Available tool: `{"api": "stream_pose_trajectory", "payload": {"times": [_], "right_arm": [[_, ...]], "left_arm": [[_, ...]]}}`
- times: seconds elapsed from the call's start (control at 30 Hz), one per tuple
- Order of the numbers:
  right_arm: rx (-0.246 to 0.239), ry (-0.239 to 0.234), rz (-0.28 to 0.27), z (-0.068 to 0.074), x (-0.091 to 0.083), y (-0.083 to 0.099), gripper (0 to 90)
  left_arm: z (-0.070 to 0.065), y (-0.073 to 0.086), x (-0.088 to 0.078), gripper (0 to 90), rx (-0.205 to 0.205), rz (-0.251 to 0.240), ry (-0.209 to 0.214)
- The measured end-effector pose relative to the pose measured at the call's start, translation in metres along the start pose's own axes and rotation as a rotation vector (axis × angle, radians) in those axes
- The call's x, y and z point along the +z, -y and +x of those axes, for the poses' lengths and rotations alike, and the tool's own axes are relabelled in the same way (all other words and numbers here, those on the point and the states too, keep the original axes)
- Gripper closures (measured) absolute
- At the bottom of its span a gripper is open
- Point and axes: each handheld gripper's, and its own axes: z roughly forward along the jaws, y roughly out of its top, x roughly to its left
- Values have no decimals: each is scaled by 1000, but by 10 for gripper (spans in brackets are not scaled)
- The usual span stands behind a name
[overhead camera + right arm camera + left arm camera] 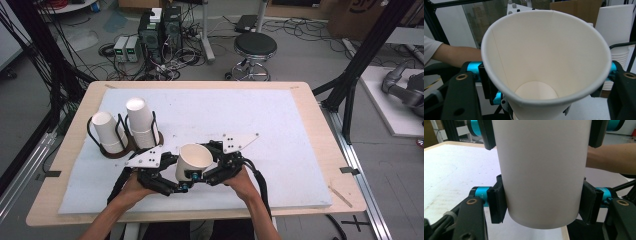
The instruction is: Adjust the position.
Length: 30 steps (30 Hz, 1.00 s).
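Stool, computer towers beyond the table.

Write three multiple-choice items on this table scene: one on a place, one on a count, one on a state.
1. Where is the paper cup?
A. On the stool
B. Between the left claw and right claw, over the table's near side
C. On the floor

2. How many cup stacks stand at the table's left?
A. One
B. Two
C. Four

3. The gripped cup is:
A. Empty
B. Full of water
C. Crushed flat

Answers: B, the high view shows both claws clamping it; B, two stacks stand side by side; A, the right gripper view shows its bare bottom.
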Motion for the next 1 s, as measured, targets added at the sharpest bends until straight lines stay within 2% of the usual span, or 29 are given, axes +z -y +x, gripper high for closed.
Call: {"api": "stream_pose_trajectory", "payload": {"times": [0.27, 0.53, 0.57, 0.63, 0.67, 0.7, 0.73, 0.77, 0.8, 0.87, 1.0], "right_arm": [[-6, 4, 9, 1, 0, 0, 328], [-6, 1, 13, 1, 0, 0, 341], [-5, 1, 12, 1, 0, 0, 341], [-5, 2, 8, 1, 0, 0, 341], [-6, 0, 6, 1, 0, 0, 342], [-7, 3, 6, 1, -1, -1, 341], [-8, 6, 5, 1, -1, -1, 341], [-9, 7, 8, 1, -1, -1, 341], [-5, 9, 11, 1, -2, -1, 341], [-12, 13, 7, 1, -2, -1, 342], [-11, 13, 9, 1, -3, -1, 341]], "left_arm": [[0, 1, 0, 355, 1, 5, 3], [-3, 1, 1, 347, 13, 3, -13], [-3, 1, 1, 332, 16, 9, -21], [-3, 1, 3, 185, 11, 42, -50], [-3, 2, 3, 156, 18, 50, -61], [-3, 2, 4, 135, 8, 45, -63], [-2, 2, 4, 66, -12, 50, -61], [-1, 2, 4, 36, -18, 60, -61], [-1, 2, 4, 36, -8, 60, -64], [-1, 1, 3, 36, -21, 62, -58], [0, 1, 2, 36, -21, 76, -65]]}}
